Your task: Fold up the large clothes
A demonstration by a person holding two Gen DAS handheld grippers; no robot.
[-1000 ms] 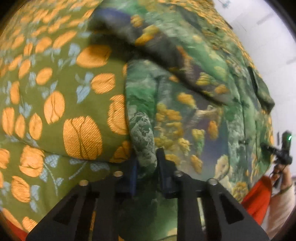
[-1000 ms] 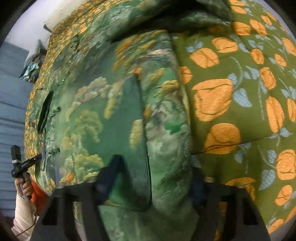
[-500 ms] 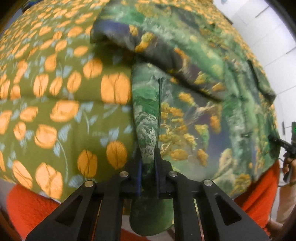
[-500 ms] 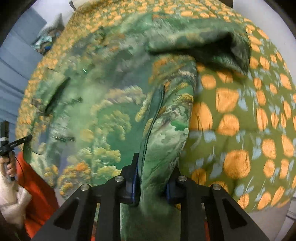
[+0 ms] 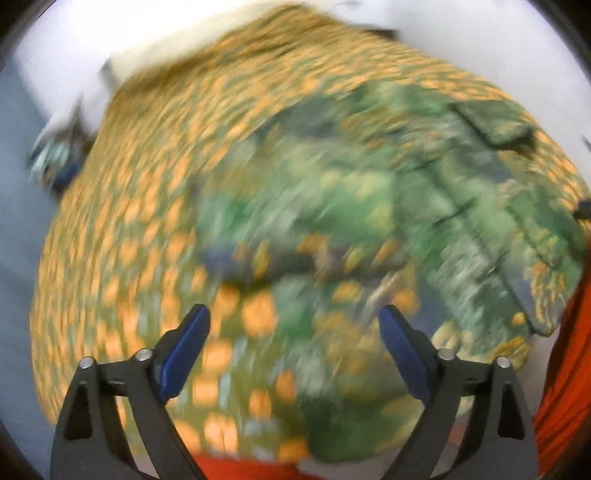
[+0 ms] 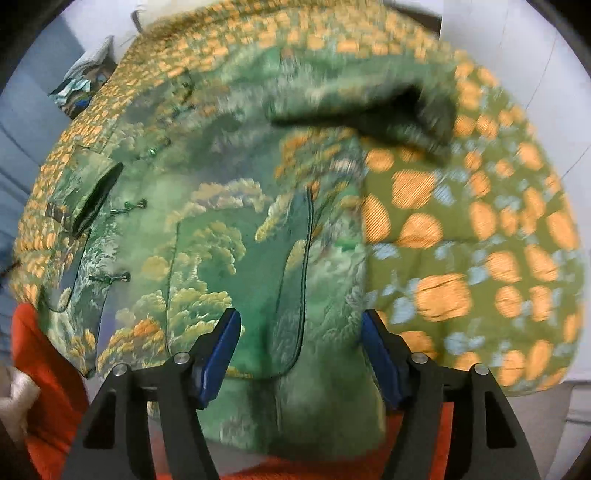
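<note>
A large green garment with a landscape print (image 6: pixel 221 236) lies spread on a bed covered by an olive cloth with orange flowers (image 6: pixel 480 240). It has frog buttons and a dark collar (image 6: pixel 96 195) at the left, and one sleeve (image 6: pixel 369 107) is folded across the top. My right gripper (image 6: pixel 301 350) is open above the garment's near hem and holds nothing. In the blurred left wrist view the same garment (image 5: pixel 388 206) lies ahead. My left gripper (image 5: pixel 293 339) is open and empty above its near edge.
An orange-red fabric (image 6: pixel 44 354) hangs along the bed's near edge and also shows in the left wrist view (image 5: pixel 565 369). White walls (image 5: pixel 184 33) stand behind the bed. A pile of items (image 6: pixel 85 81) sits at the far left corner.
Both grippers were shut on the garment's near edge and have opened and let it go. Both have pulled back and up, so more of the bed shows.
</note>
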